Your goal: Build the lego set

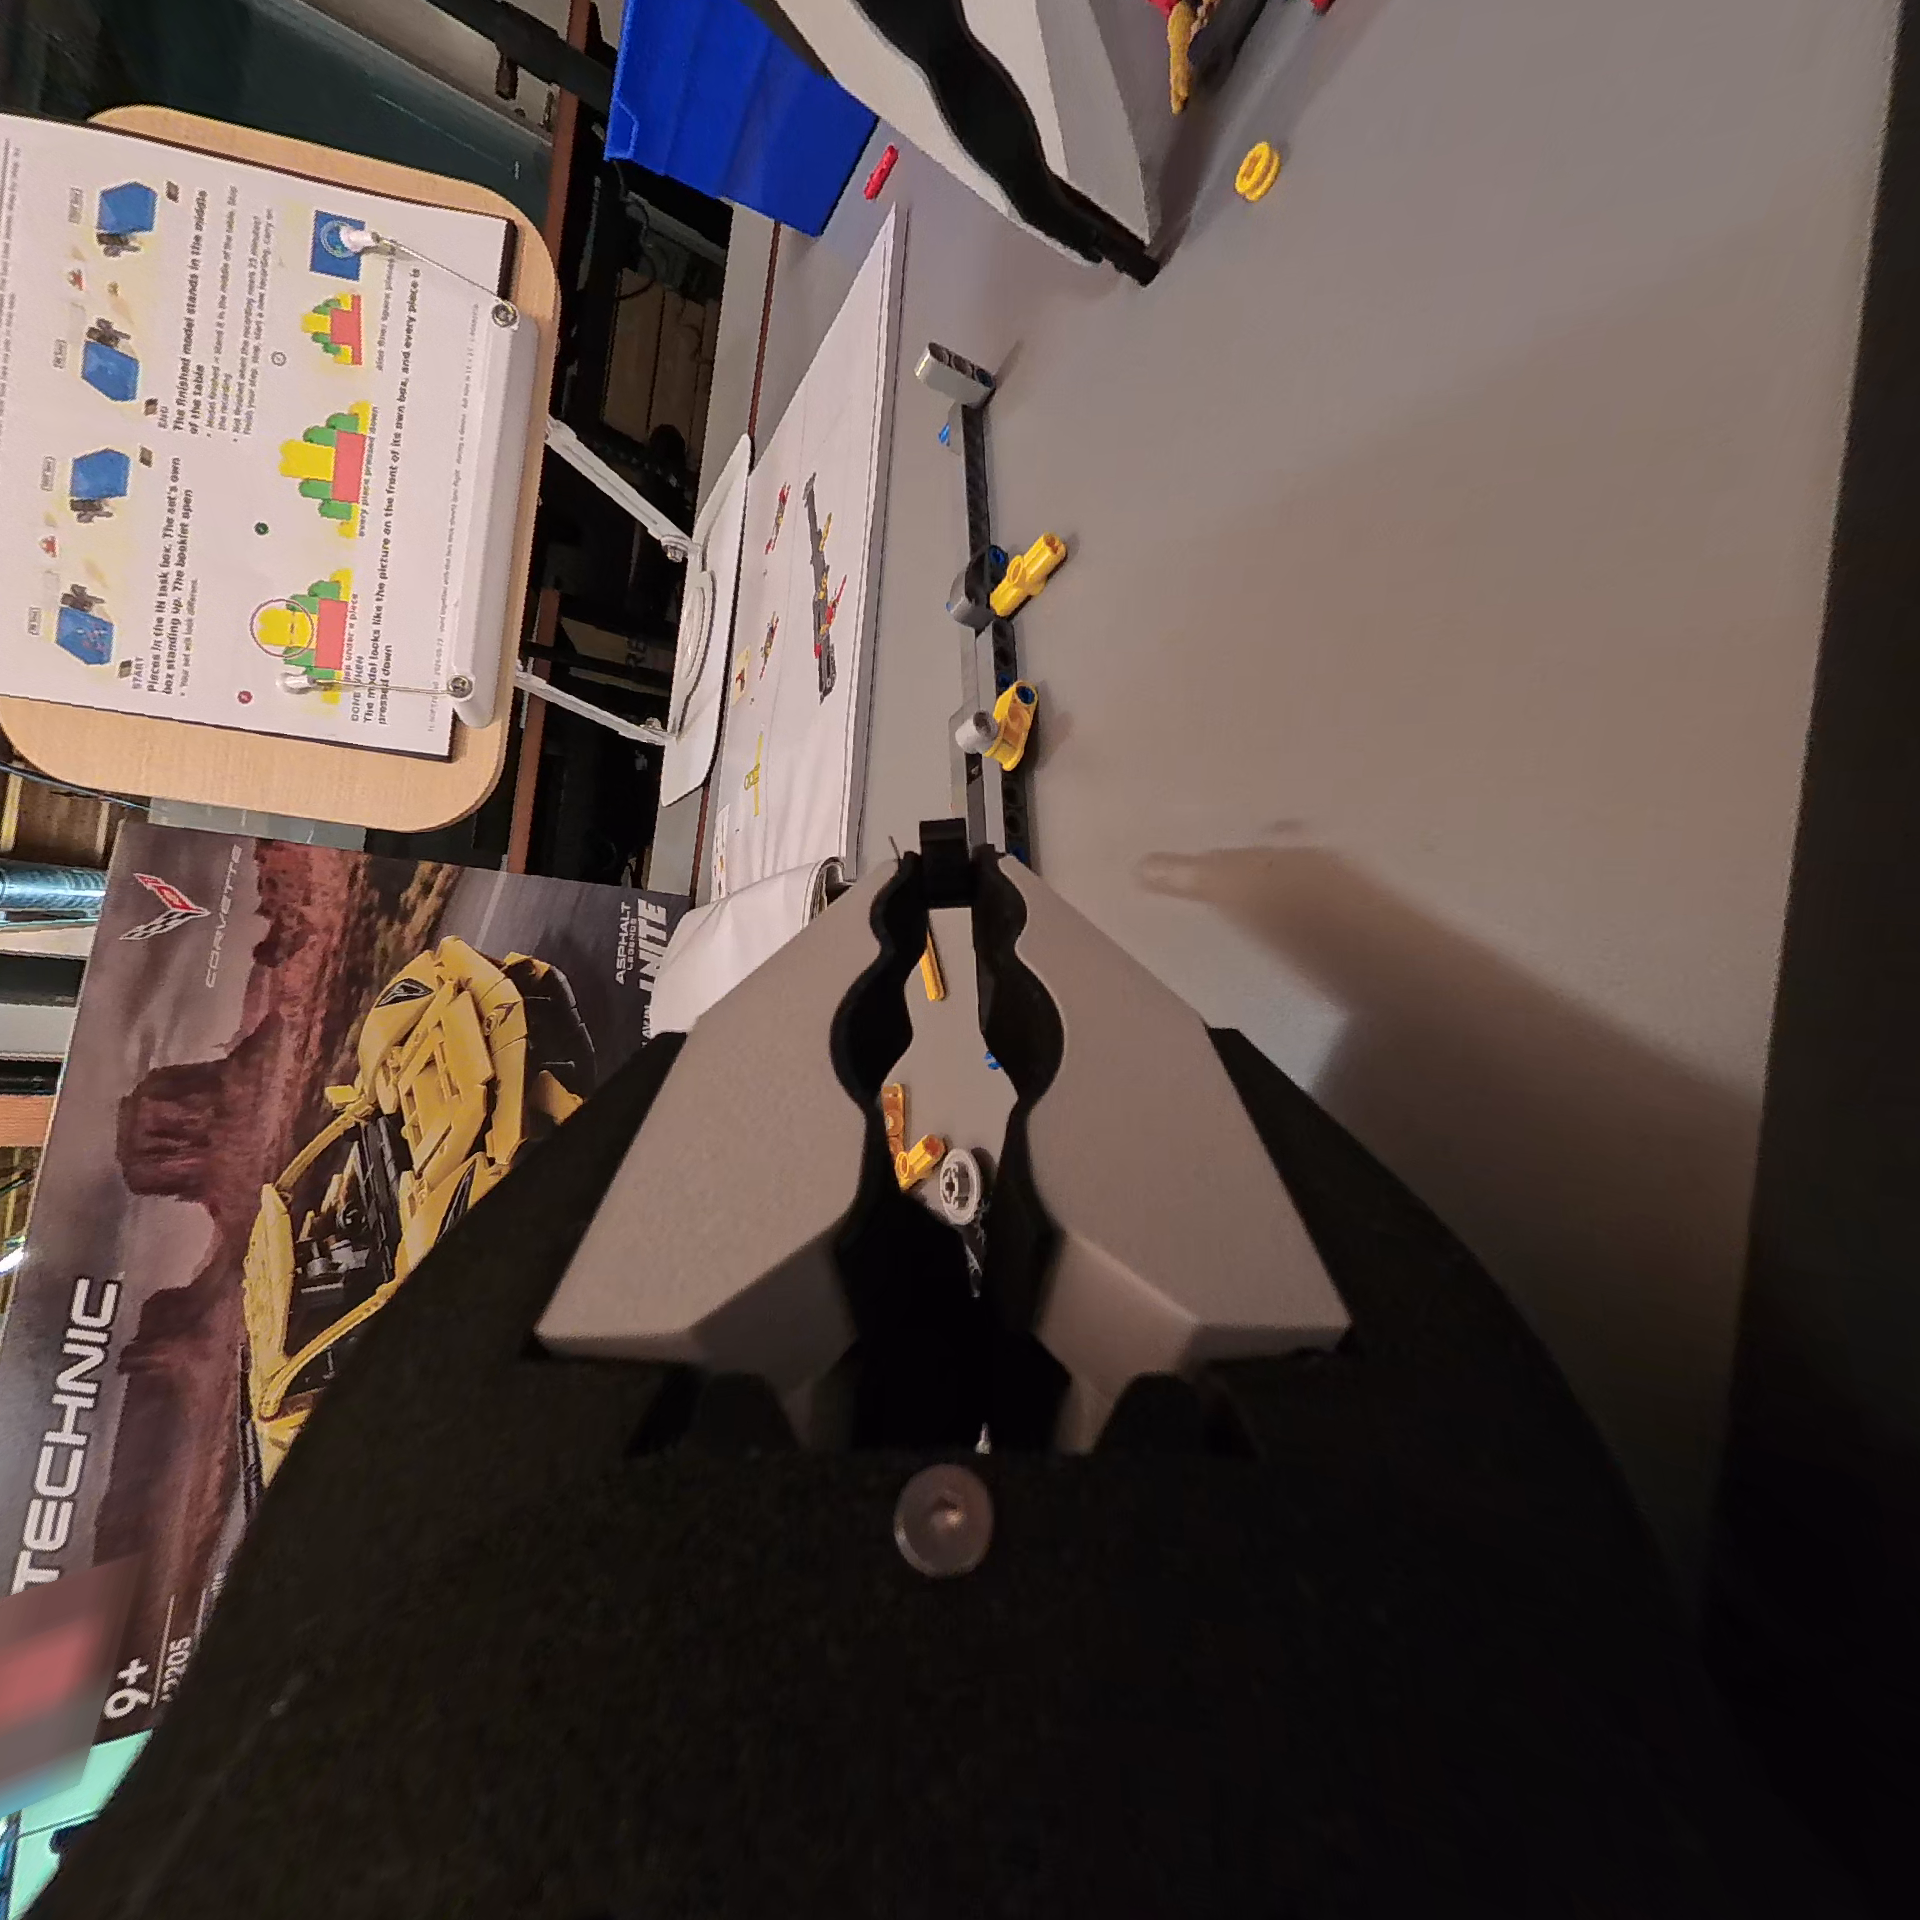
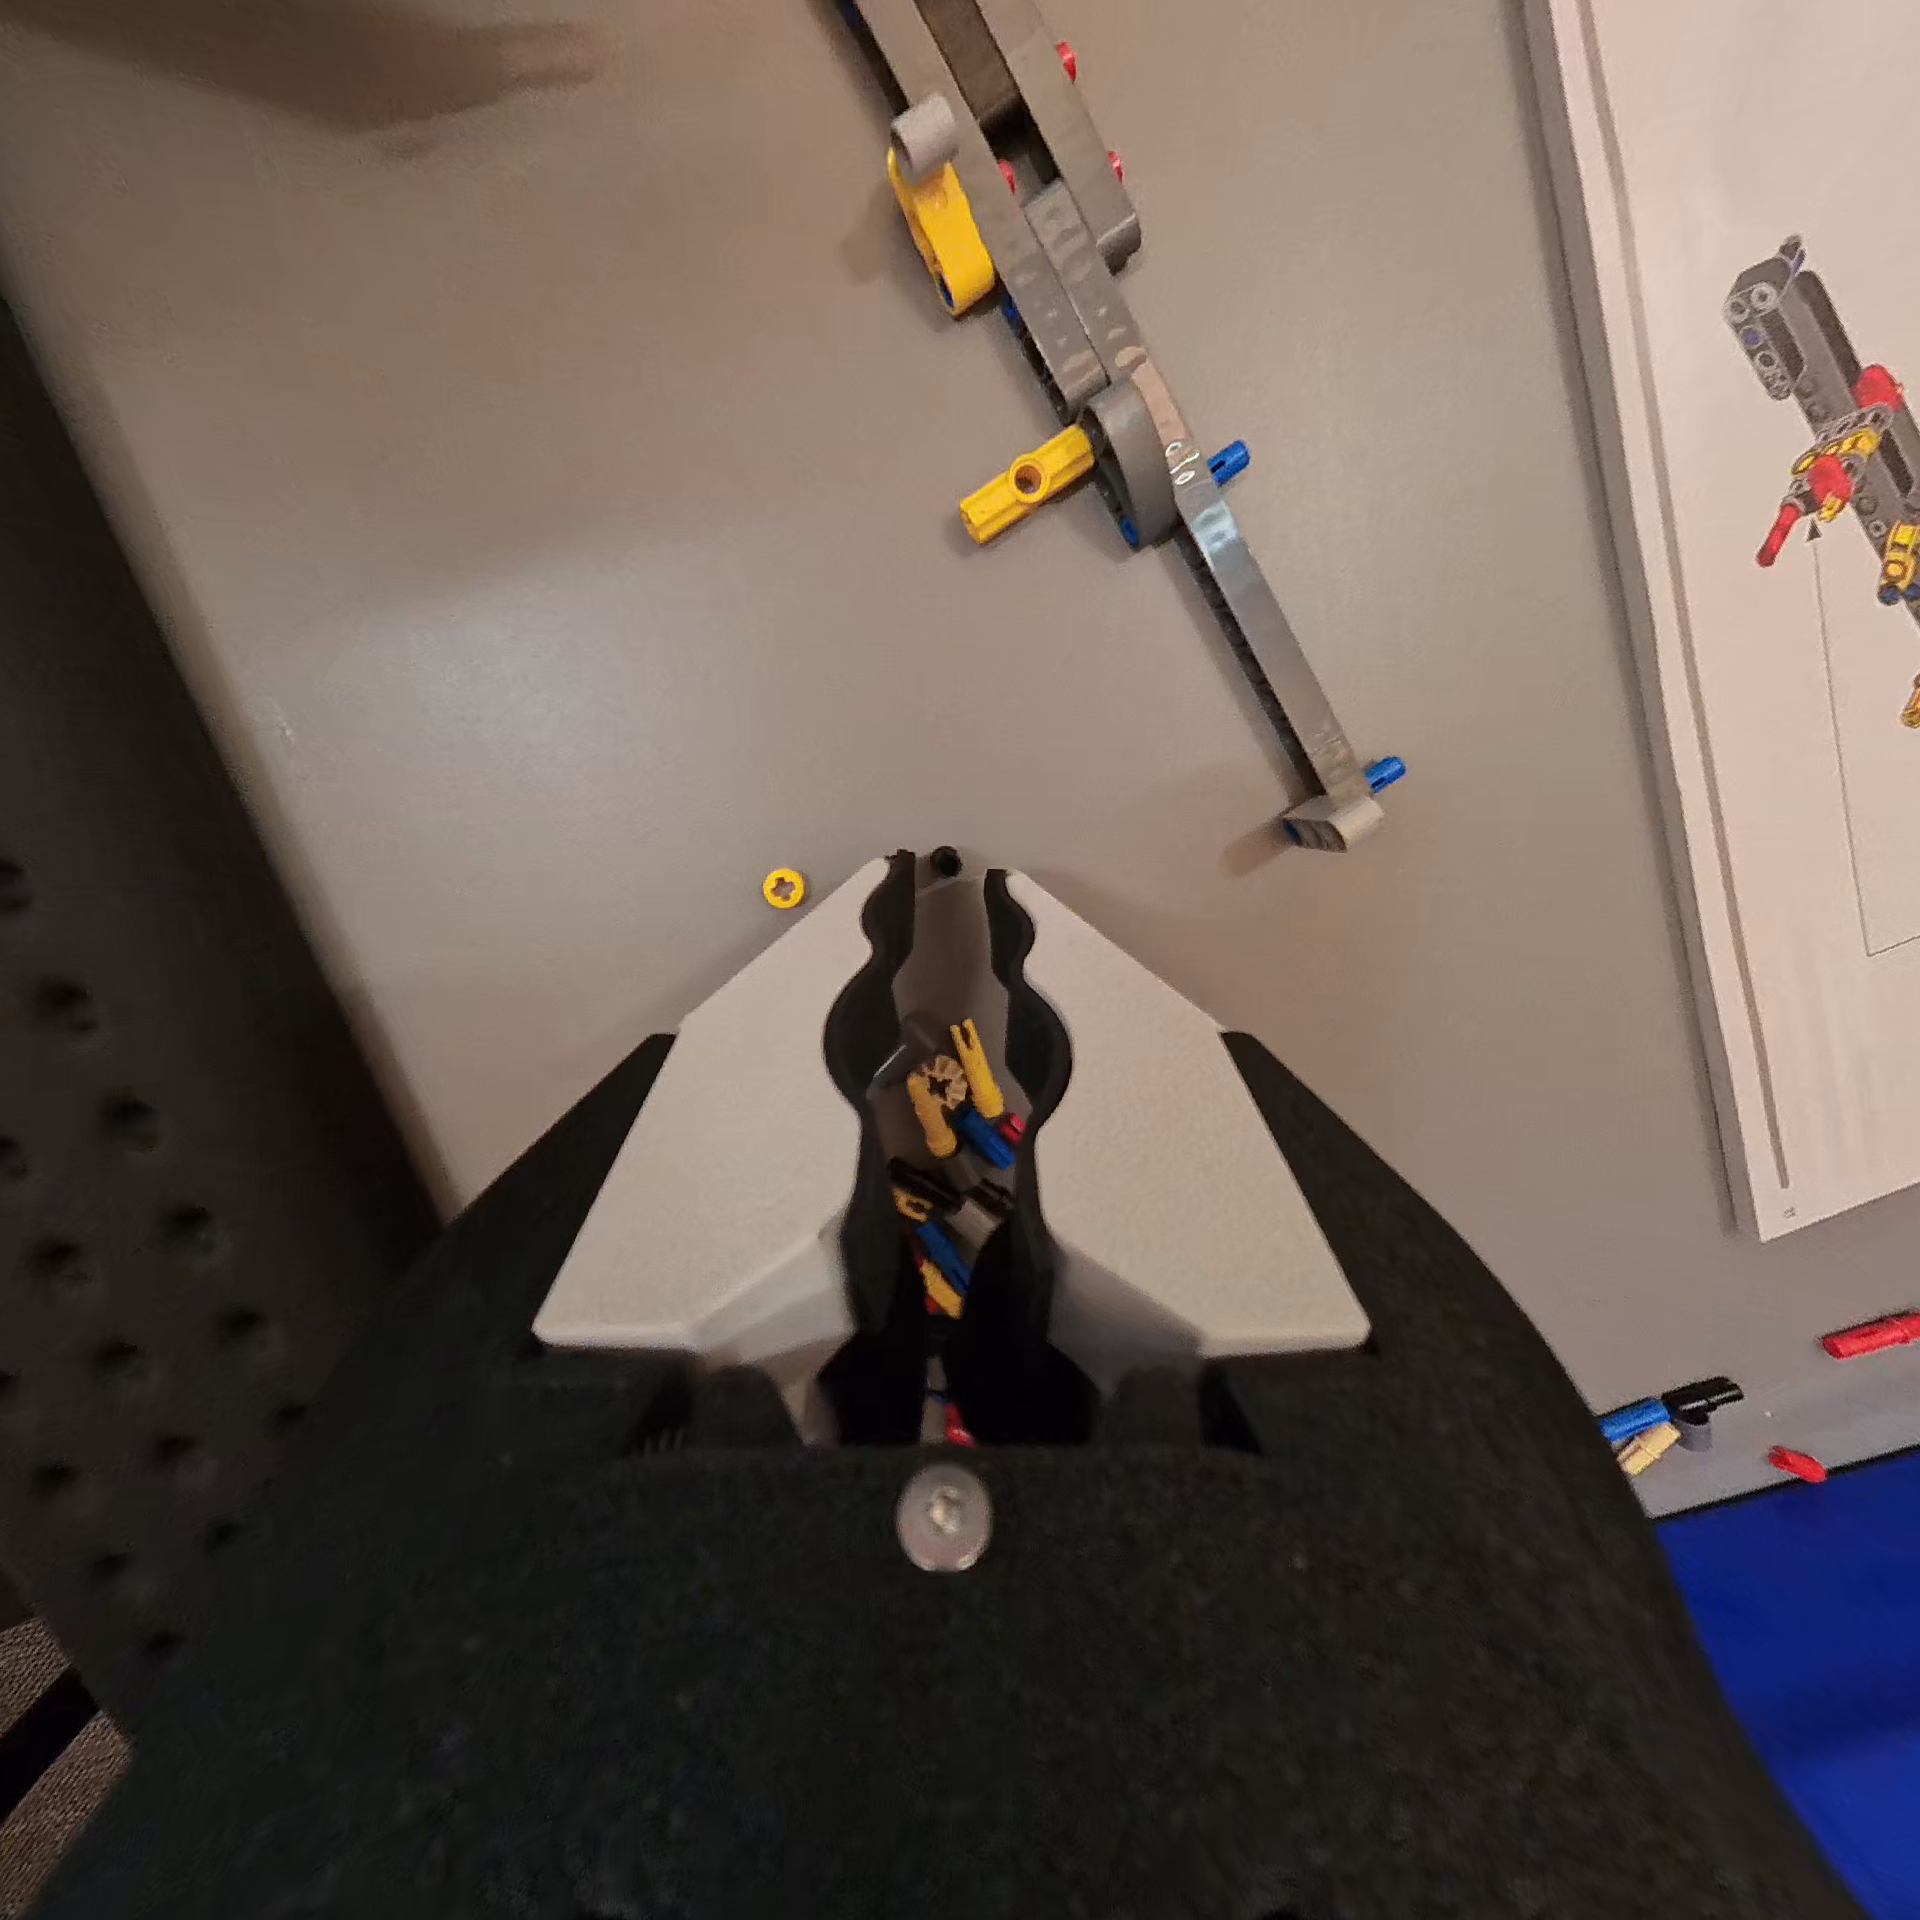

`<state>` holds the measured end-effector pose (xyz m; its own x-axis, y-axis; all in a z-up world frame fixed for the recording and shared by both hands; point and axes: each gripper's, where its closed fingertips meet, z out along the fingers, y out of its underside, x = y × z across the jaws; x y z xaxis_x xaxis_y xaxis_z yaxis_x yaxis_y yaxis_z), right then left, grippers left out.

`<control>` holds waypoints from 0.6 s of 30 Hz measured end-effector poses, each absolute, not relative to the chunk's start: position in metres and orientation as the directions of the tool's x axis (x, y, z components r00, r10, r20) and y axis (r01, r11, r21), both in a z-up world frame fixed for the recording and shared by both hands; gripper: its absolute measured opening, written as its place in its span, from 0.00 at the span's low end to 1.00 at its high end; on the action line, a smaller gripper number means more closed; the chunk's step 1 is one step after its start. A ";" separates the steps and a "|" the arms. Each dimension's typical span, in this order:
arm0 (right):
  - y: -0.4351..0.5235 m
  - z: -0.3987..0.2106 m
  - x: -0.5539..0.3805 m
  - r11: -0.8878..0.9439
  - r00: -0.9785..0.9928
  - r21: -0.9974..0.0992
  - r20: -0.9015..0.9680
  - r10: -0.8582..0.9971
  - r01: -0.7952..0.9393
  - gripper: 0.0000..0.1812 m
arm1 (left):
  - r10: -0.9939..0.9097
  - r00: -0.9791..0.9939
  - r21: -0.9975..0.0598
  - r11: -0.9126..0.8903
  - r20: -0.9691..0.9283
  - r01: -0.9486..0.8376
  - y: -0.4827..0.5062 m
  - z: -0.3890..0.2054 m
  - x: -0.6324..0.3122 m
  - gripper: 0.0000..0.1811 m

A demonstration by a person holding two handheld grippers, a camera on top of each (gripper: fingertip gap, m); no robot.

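Observation:
The part-built model (image 1: 987, 623) is a long grey and black beam with yellow connectors and blue pins, lying on the grey table (image 1: 1455, 520). My left gripper (image 1: 945, 864) is shut on a small black piece (image 1: 943, 847), right beside the beam's near end. In the right wrist view the model (image 2: 1143, 447) lies ahead and to the right. My right gripper (image 2: 945, 871) has its fingers slightly apart, with a tiny black pin (image 2: 943, 858) at the tips that does not span the gap. A yellow bush (image 2: 782, 888) lies just left of it.
The open instruction booklet (image 1: 821, 540) lies beyond the model and shows in the right wrist view (image 2: 1766, 520). The set's box (image 1: 312, 1143), a sheet on a stand (image 1: 260, 416) and a blue bin (image 1: 727, 104) stand behind. Loose small parts (image 2: 945, 1122) lie under the right gripper, more (image 2: 1683, 1403) near the bin. My right fingertips sit around 15 cm from my left ones.

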<state>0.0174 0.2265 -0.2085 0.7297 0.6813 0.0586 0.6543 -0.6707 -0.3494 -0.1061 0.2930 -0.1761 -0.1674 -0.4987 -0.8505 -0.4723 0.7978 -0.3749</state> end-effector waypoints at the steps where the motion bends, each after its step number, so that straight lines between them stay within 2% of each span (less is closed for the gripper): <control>1: 0.227 -0.208 0.017 -0.672 0.731 -0.353 0.055 0.680 0.652 0.07 | -0.500 -0.168 -0.376 0.797 -0.850 -0.472 0.293 -0.176 -0.106 0.03; 18: 0.227 -0.210 0.020 -0.680 0.739 -0.351 0.053 0.671 0.643 0.04 | -0.501 -0.173 -0.375 0.798 -0.848 -0.471 0.292 -0.177 -0.106 0.04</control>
<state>0.0195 0.2272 -0.2104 0.7391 0.6715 0.0535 0.6434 -0.6803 -0.3509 -0.1062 0.2924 -0.1770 -0.1731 -0.5007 -0.8481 -0.4713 0.7982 -0.3751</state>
